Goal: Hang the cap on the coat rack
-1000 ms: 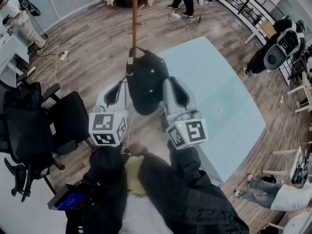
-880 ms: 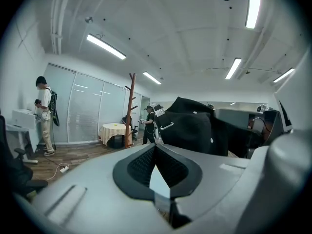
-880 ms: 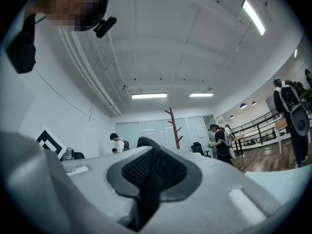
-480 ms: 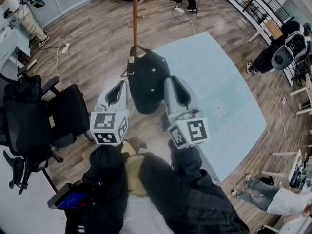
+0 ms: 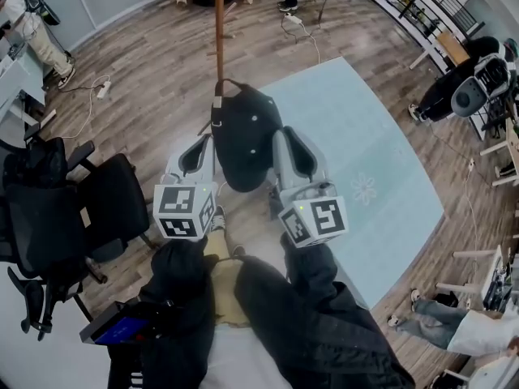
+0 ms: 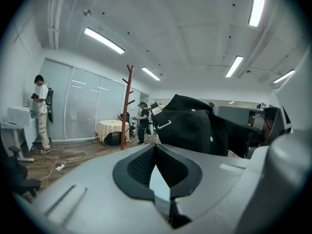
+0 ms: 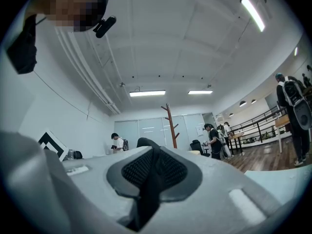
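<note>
A black cap [image 5: 243, 132] hangs in the air between my two grippers, brim toward me. My left gripper [image 5: 206, 139] is shut at the cap's left edge, and in the left gripper view the cap [image 6: 195, 128] rises just past its tips [image 6: 155, 150]. On the right edge my right gripper [image 5: 279, 138] is shut, and black cloth fills the slit between its jaws [image 7: 152, 155]. The brown wooden coat rack [image 5: 219, 23] stands just beyond the cap. Its pegs show in the left gripper view [image 6: 127, 106] and in the right gripper view [image 7: 171, 126].
Black office chairs [image 5: 73, 209] stand close on the left. A pale blue rug [image 5: 365, 160] covers the floor on the right. A round table with a cloth [image 6: 113, 128] sits behind the rack. A power strip [image 5: 101, 91] lies on the wood floor, and several people stand around the room.
Both grippers keep the cap in the same hold. The view has drifted a little, so the rack pole sits slightly further left and the left gripper's cube lower.
</note>
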Action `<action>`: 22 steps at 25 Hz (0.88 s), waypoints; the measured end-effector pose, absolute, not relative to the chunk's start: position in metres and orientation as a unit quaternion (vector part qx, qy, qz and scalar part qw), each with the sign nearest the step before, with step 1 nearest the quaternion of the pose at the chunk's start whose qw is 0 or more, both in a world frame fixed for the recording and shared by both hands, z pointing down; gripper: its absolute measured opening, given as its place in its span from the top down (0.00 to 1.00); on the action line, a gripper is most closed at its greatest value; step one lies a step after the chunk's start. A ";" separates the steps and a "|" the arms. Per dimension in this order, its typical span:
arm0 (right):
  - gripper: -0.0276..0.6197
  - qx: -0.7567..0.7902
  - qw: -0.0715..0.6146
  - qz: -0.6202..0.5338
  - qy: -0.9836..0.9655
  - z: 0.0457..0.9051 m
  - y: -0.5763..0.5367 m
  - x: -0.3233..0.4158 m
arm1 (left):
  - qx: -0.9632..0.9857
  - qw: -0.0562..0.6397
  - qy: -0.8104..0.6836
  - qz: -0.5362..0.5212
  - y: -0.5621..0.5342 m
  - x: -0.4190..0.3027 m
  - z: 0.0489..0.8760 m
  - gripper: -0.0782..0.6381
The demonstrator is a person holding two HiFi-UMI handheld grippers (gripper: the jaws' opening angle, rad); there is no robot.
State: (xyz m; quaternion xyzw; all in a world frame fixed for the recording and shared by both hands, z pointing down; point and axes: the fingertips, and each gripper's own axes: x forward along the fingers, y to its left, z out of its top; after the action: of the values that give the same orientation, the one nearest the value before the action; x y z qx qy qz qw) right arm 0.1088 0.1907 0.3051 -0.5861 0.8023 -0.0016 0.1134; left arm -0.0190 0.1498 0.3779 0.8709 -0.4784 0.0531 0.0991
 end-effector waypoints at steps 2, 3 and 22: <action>0.90 -0.592 0.112 0.001 0.798 0.302 0.175 0.111 | 0.875 0.099 -0.472 0.047 0.132 -0.015 0.374 0.89; 0.90 -0.594 0.110 0.003 0.797 0.301 0.167 0.112 | 0.876 0.099 -0.469 0.044 0.123 -0.014 0.372 0.89; 0.90 -0.618 0.099 -0.004 0.780 0.307 0.005 0.097 | 0.877 0.116 -0.464 0.038 -0.039 -0.048 0.378 0.89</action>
State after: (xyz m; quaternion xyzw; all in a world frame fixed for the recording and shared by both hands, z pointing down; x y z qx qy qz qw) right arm 0.0966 0.0051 0.3069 -0.6178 0.7801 -0.0037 0.0986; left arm -0.0484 -0.0390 0.3783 0.8774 -0.4640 0.0376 0.1164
